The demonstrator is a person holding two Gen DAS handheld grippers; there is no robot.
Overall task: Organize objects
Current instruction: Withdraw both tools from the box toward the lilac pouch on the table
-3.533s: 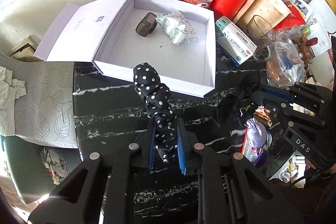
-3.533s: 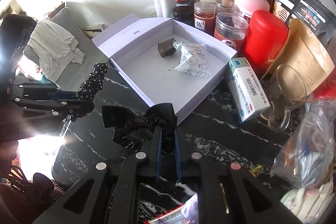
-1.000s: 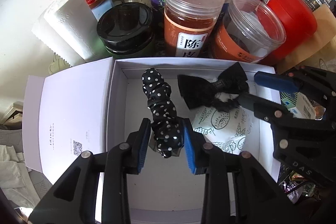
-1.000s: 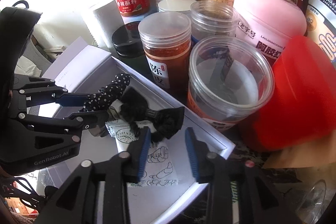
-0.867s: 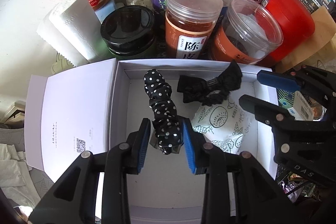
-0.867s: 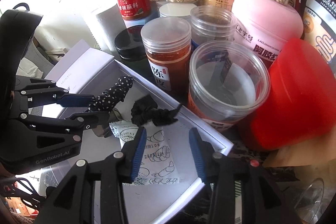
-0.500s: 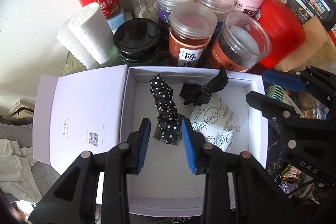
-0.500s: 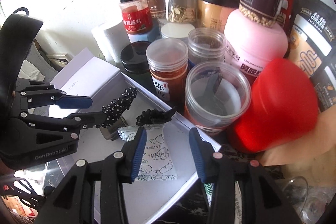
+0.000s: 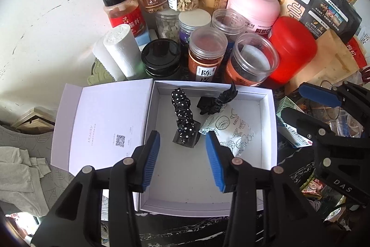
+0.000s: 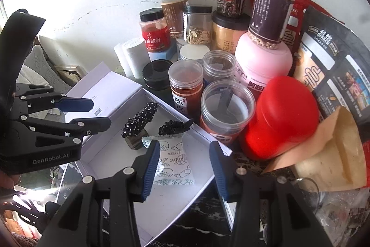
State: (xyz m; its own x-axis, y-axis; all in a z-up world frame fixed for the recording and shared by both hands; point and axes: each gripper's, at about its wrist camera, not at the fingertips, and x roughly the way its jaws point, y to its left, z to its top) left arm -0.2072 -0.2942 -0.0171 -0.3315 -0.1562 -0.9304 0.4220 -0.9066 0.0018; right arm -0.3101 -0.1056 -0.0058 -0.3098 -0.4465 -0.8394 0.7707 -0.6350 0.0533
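Observation:
An open white box [image 9: 268,131] [image 10: 203,179] sits on the black marble table. Inside it lie a black polka-dot scrunchie [image 9: 183,117] [image 10: 140,120], a black bow hair tie [image 9: 216,102] [image 10: 175,127], a white printed snack packet [image 9: 227,129] [image 10: 174,166] and a dark small object [image 9: 193,140] under the scrunchie. My left gripper [image 9: 182,149] is open and empty, above the box just short of the scrunchie. My right gripper [image 10: 185,159] is open and empty over the packet; it also shows at the right of the left wrist view [image 9: 307,105].
The box lid [image 9: 104,122] lies open to the left. Several jars [image 9: 207,52], a red container [image 9: 291,52], a pink tub [image 9: 254,8] and a paper roll [image 9: 120,50] crowd the wall behind the box. Bags and a medicine box [image 9: 298,138] lie at the right.
Both grippers opened and let go: the scrunchie and the bow now lie in the box. Both grippers have pulled back and up from the box.

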